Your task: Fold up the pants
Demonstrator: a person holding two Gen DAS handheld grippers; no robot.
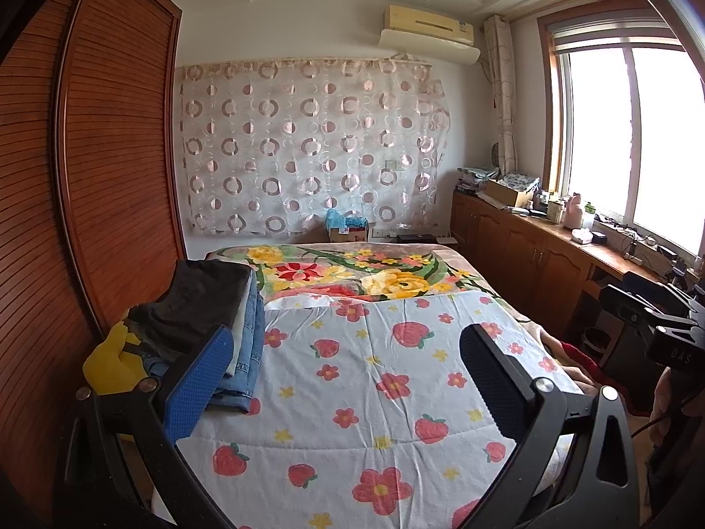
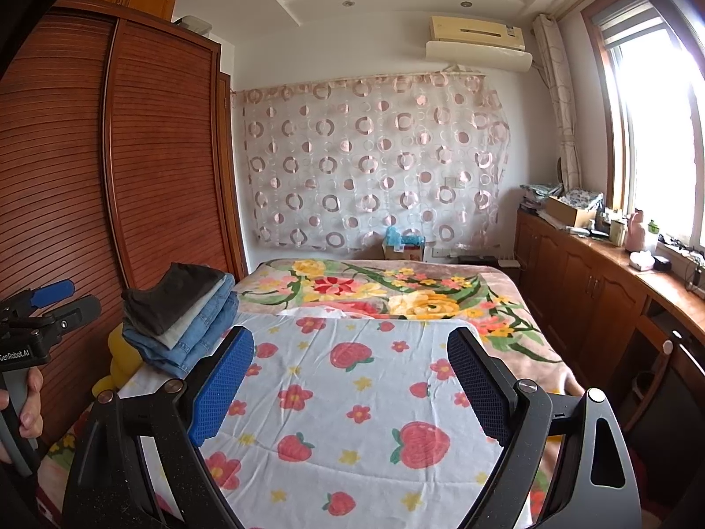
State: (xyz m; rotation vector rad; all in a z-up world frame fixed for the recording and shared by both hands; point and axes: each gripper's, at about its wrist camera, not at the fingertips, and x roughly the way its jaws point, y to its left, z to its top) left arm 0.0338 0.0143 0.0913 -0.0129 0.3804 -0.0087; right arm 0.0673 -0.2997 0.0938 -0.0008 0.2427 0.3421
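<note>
Two pieces of lettering can be read. In the right wrist view, the left claw [image 2: 66, 297] shows at the left edge, and the black body below its fingers carries white print reading "GenRobot.AI"; the first letter sits at the frame's edge. In the left wrist view, the right claw [image 1: 636, 304] shows at the right edge, and its black body bears faint pale letters that look like "DAS", too dim to be sure of. The air conditioner [image 2: 478, 35] high on the wall has a small dark mark at its right end, too small to read.
</note>
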